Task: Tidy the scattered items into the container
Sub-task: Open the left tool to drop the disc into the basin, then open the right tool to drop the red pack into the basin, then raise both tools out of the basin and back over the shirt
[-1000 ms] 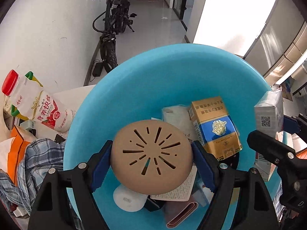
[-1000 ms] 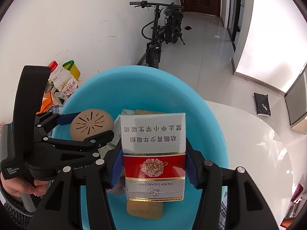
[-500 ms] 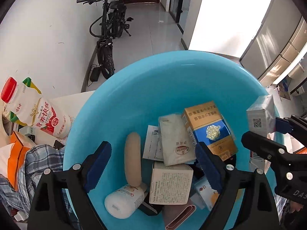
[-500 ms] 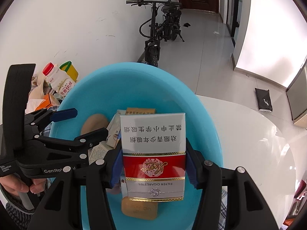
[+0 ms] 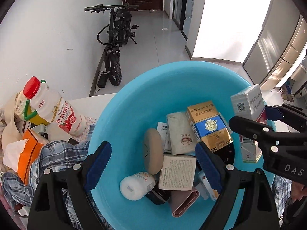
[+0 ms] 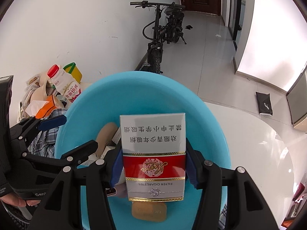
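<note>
the left tool [image 5: 152, 165] hangs over the blue basin [image 5: 134, 103] with its jaws apart and empty. the right tool [image 6: 153, 165] is clamped on a red-and-white cigarette pack [image 6: 153, 153] above the basin.

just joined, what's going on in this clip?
A person with a handheld gripper in each hand is tidying clutter into a blue basin. The right gripper is shut on a red and white cigarette pack, held over the basin. The left gripper is open and empty above the pile, where a tan round disc stands on edge among boxes. A yogurt bottle and an orange tissue pack sit outside it.
</note>
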Available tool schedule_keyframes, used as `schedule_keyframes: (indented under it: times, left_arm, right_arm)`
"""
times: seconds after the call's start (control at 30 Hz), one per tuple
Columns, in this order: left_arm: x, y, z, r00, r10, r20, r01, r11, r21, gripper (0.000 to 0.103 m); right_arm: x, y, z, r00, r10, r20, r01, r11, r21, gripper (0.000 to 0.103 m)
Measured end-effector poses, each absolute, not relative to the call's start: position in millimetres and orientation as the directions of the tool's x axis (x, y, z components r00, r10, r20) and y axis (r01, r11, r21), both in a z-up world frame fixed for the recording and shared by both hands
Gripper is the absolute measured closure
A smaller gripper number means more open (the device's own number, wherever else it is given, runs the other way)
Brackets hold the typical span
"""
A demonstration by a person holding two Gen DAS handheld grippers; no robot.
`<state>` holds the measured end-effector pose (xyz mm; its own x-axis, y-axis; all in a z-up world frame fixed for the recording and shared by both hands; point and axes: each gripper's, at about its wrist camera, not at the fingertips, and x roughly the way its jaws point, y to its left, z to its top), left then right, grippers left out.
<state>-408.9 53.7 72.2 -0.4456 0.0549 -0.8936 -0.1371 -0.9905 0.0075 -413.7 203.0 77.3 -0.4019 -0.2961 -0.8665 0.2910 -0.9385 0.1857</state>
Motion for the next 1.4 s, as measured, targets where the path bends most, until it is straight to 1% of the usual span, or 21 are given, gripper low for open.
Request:
schedule_keyframes:
  times: [0.1,0.4,0.53,0.63,0.73,0.77,1.13,1.4]
  left_arm:
    - [-407,44,72,-0.445,0.081,-0.892,-0.128,-0.991,-0.027,0.012]
    - [-412,30,64,-0.439,0.068,-0.896,-0.109,-0.994,-0.021,0.012]
    - [-411,31,63,-0.444,0.067,-0.894,-0.115,-0.993,-0.017,0.012]
    - [-410,32,63,-0.445,0.071,-0.893,-0.118,-0.993,-0.020,0.012]
    - [-410,33,64,-0.445,0.073,-0.893,-0.118,-0.993,-0.022,0.012]
    - [-410,33,64,-0.445,0.072,-0.893,-0.118,-0.993,-0.022,0.012]
    - [-395,33,80,-0.463,0.079,-0.883,-0.111,-0.993,-0.030,0.012]
    - [-362,38,104,-0.501,0.088,-0.861,-0.121,-0.992,-0.031,0.012]
  right_arm:
    - [-423,196,71,-0.380,-0.307,-0.872,0.291,-0.935,0.203,0.049]
    - [-439,183,57,-0.353,-0.297,-0.887,0.279,-0.938,0.203,0.049]
    - [-441,186,53,-0.341,-0.309,-0.888,0.255,-0.940,0.229,0.047]
    - [-439,188,53,-0.341,-0.312,-0.887,0.249,-0.940,0.235,0.043]
    - [-436,188,56,-0.346,-0.306,-0.887,0.252,-0.941,0.227,0.032]
    - [-435,188,58,-0.349,-0.305,-0.886,0.253,-0.941,0.225,0.031]
    - [-411,194,82,-0.412,-0.297,-0.861,0.245,-0.947,0.209,0.030]
    - [-373,192,105,-0.459,-0.295,-0.838,0.263,-0.946,0.189,0.030]
